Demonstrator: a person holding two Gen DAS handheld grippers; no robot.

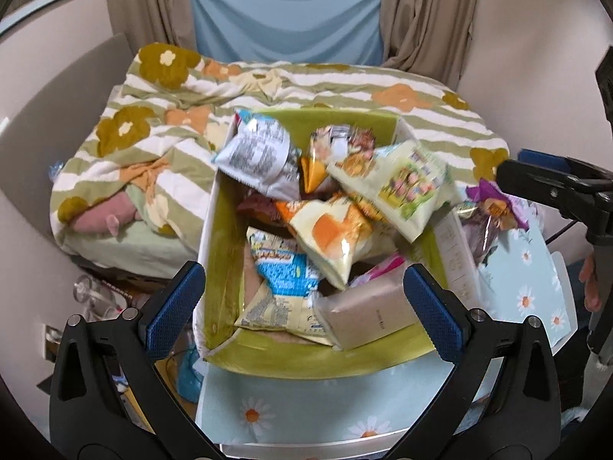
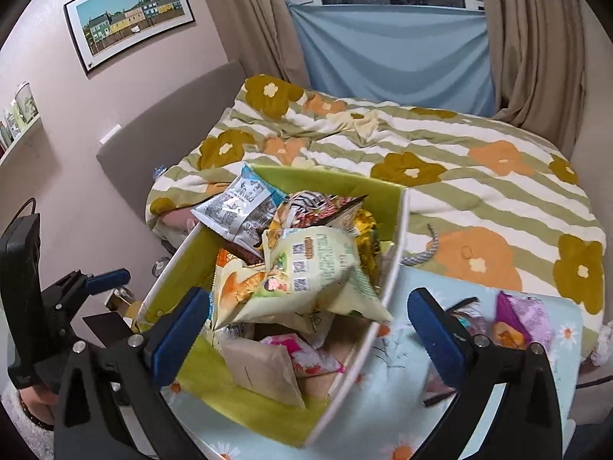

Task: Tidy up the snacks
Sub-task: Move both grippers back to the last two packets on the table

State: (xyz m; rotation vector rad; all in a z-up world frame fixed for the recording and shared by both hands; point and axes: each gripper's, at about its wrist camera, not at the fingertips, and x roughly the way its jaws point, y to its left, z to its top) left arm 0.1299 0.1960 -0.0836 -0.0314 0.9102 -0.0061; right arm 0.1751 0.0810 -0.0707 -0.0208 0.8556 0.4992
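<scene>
Both grippers gape empty: last loose purple snack bag (image 2: 523, 320) sits outside the box (image 2: 387, 280) at about 1 o'clock of the right gripper (image 2: 306, 329), way nearer than the left gripper (image 1: 306, 306).

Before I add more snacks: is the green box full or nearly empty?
Full: snack packets heap above the rim of the green box, and a purple packet lies outside it.
</scene>
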